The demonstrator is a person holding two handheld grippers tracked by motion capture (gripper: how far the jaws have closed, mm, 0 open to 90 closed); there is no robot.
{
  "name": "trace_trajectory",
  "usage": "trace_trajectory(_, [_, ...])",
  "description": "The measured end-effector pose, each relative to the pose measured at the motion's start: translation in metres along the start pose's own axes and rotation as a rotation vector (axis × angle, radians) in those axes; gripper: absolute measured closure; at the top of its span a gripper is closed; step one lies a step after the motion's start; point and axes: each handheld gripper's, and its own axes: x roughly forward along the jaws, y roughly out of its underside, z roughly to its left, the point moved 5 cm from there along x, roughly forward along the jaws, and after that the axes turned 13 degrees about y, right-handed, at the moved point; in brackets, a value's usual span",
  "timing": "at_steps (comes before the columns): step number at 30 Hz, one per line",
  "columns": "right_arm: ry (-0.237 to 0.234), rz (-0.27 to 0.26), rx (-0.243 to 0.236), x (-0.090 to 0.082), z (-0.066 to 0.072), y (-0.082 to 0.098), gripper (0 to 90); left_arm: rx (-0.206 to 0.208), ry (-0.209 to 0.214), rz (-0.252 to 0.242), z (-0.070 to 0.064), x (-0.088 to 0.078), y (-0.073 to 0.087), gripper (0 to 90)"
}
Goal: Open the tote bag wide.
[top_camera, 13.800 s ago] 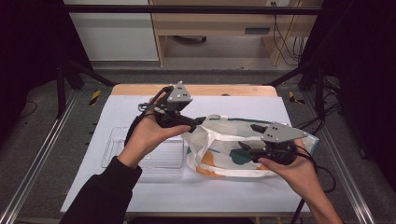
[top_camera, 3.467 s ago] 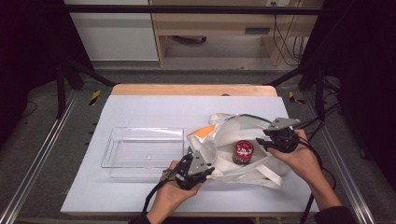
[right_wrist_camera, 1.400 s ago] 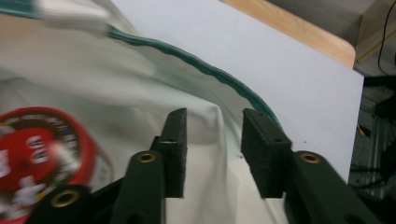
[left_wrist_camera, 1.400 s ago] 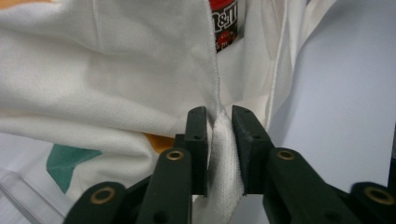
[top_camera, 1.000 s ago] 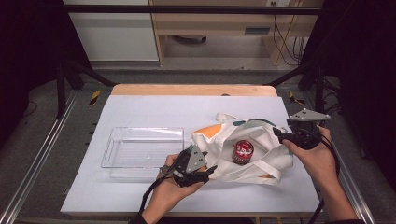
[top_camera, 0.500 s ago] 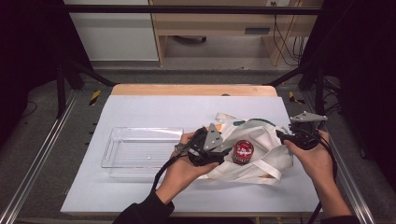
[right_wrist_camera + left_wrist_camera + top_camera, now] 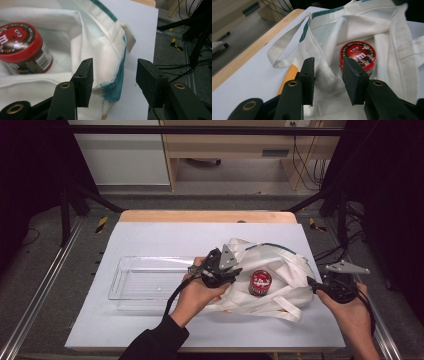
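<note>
White cloth sits between the black pads of the left gripper [image 7: 329, 82]: a fold of the bag [image 7: 367, 30] rises into the gap, and the jaws have just been closing on it, though a sliver of space shows beside each pad, so I cannot tell whether they pinch it yet. Just past the right-hand pad, inside the bag, stands the red-lidded tin [image 7: 358, 56], upright and close to the pad without touching it.

Seen from above, the left gripper [image 7: 220, 269] lies over the bag's left edge [image 7: 280, 270], with the tin [image 7: 260, 282] a little to its right in the bag's open mouth. The right gripper [image 7: 113, 80] stands with its jaws apart around the bag's teal-trimmed corner [image 7: 112, 92]; the cloth lies near the left pad and well clear of the other. The tin [image 7: 22, 47] lies tilted deeper in the bag, to the left of that jaw. From above, the right gripper [image 7: 320, 287] is at the bag's right end.

A clear plastic tray [image 7: 150, 282] lies left of the bag on the pale table [image 7: 165, 232].

A second ago the left gripper was at the bag's lower left corner, near the tray's front; it is now farther up, over the bag's edge. The right gripper was higher and has come down toward the table.
</note>
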Motion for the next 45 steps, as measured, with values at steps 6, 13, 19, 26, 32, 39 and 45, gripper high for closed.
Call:
trace_trajectory(6, [-0.048, 0.022, 0.019, -0.003, 0.008, 0.024, 60.8, -0.023, -0.043, 0.040, 0.016, 0.003, 0.010, 74.5])
trace_trajectory(13, [-0.047, 0.025, 0.016, -0.003, 0.006, 0.033, 80.3, -0.074, -0.045, 0.047, 0.028, 0.008, 0.021, 79.8])
trace_trajectory(19, [-0.033, 0.021, 0.004, -0.014, 0.002, 0.023, 82.7, -0.078, -0.051, 0.046, 0.031, -0.001, 0.019, 80.6])
trace_trajectory(26, [-0.029, 0.007, -0.012, -0.027, -0.006, 0.023, 83.5, -0.080, -0.069, 0.101, 0.033, 0.002, 0.028, 81.5])
trace_trajectory(32, [-0.059, 0.047, 0.028, -0.005, -0.005, 0.048, 83.9, -0.093, -0.065, 0.140, 0.035, 0.011, 0.040, 81.6])
trace_trajectory(39, [-0.068, -0.031, 0.033, -0.008, -0.008, 0.048, 76.2, -0.104, -0.060, 0.132, 0.031, 0.010, 0.043, 81.5])
trace_trajectory(45, [-0.077, -0.136, 0.023, -0.030, -0.003, 0.029, 58.4, -0.099, -0.058, 0.138, 0.030, 0.008, 0.042, 81.1])
